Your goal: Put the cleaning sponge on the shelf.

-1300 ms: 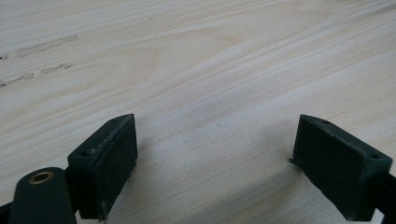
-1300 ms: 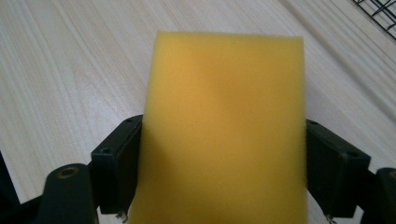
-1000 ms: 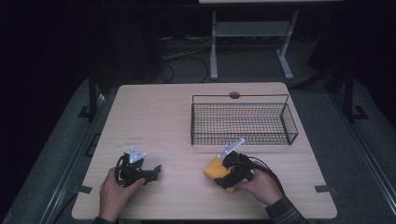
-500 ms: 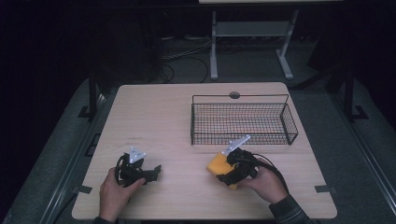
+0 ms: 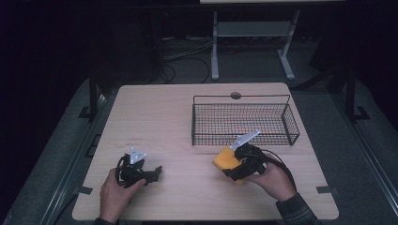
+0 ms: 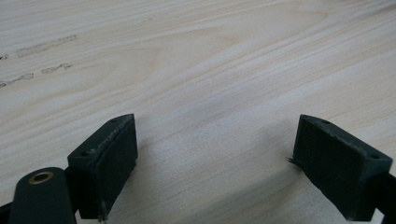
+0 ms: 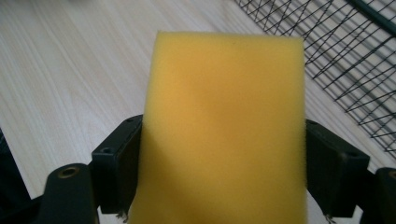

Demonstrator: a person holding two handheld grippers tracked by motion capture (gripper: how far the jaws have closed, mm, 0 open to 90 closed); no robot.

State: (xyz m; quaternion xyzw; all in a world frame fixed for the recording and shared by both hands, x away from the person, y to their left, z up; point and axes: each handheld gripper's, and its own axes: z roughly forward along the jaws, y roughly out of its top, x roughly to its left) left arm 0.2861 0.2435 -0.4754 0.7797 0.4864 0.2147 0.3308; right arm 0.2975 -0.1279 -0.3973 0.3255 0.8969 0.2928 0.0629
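Two black fingers of the right gripper (image 7: 224, 172) press on the side faces of a yellow sponge (image 7: 224, 130), which is held up off the tabletop (image 5: 173, 122) just in front of the near wall of the wire basket (image 5: 244, 121). In the high view the sponge (image 5: 226, 158) sits at the tip of that gripper (image 5: 234, 164), close to the basket but outside it. The main risk, as I judge it, lies in the softness of the foam: it can give under the squeeze and twist or creep out between the pads if the hand swings quickly. A second risk is the basket's near rim; a low carry could catch the sponge's leading edge on the wire, which would tip it out of the grip or shove the light basket across the wood. Letting go early would drop it on the tabletop short of the basket. The left gripper (image 5: 151, 173) rests low on the tabletop well apart, its fingers (image 6: 109, 158) spread wide with nothing between them.
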